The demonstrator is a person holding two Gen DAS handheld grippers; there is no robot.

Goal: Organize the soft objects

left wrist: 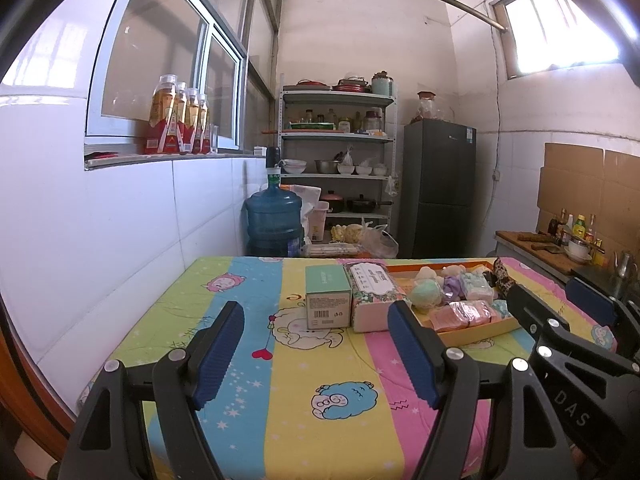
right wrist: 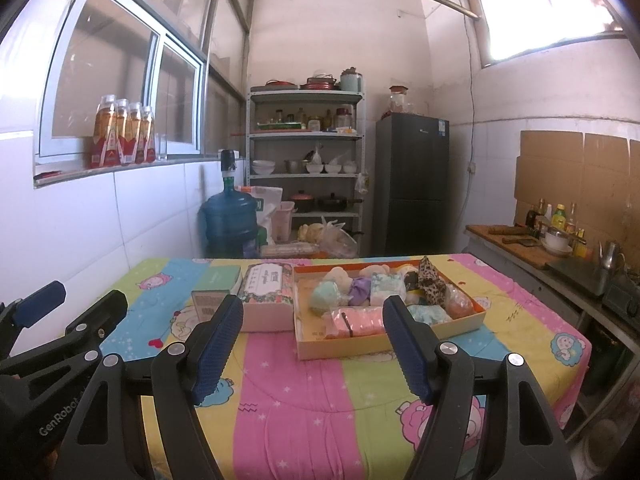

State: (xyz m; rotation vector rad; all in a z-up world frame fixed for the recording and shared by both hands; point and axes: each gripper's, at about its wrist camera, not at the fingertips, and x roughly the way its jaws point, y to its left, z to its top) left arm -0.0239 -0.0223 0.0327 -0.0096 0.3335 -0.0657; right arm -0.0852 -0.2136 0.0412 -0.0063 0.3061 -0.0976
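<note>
An orange-rimmed cardboard tray [right wrist: 360,350] lies on the striped cartoon cloth. It holds several soft items: a mint ball [right wrist: 326,296], a purple piece [right wrist: 360,290], pink packets [right wrist: 356,320] and a leopard-print piece [right wrist: 432,284]. The same tray [left wrist: 476,334] shows at right in the left wrist view. My left gripper [left wrist: 320,328] is open with nothing between its pads, short of a green box [left wrist: 328,296] and a floral tissue pack [left wrist: 372,294]. My right gripper [right wrist: 312,326] is open too, hovering before the tray's near edge.
The table [right wrist: 304,404] runs along a white tiled wall at left. Behind it stand a blue water jug [right wrist: 230,220], a metal shelf of kitchenware [right wrist: 306,160] and a dark fridge [right wrist: 412,184]. A counter with bottles and a kettle [right wrist: 560,240] lines the right side.
</note>
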